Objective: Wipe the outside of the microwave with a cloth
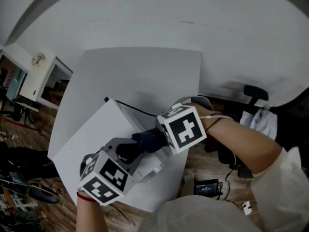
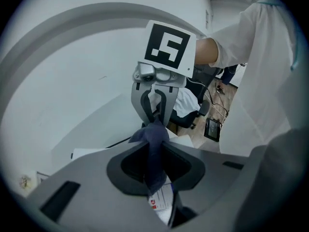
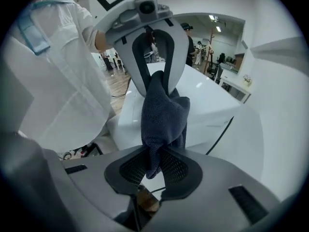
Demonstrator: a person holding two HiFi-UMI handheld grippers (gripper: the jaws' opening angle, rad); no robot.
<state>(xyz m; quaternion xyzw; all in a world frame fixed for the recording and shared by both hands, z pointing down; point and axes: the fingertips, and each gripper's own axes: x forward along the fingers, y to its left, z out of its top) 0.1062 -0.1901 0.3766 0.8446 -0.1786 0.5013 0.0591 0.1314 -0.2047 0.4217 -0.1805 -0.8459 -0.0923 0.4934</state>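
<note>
A dark blue cloth (image 1: 146, 140) hangs bunched between my two grippers, just above the white microwave (image 1: 91, 144) at its right edge. My left gripper (image 1: 133, 150) comes in from the lower left and is shut on one end of the cloth (image 2: 155, 151). From the right, my right gripper (image 1: 155, 139) is shut on the other end of the cloth (image 3: 161, 117). The left gripper view shows the right gripper (image 2: 155, 116) facing it, pinching the far tip. In the right gripper view, the left gripper (image 3: 155, 80) holds the cloth from above the microwave (image 3: 212, 105).
The microwave stands on a white table (image 1: 145, 76), with a black cable (image 1: 130, 106) running off behind it. Right of the table are an office chair (image 1: 253, 93) and a small device (image 1: 207, 186) on the wooden floor. A white cabinet (image 1: 36, 79) stands far left.
</note>
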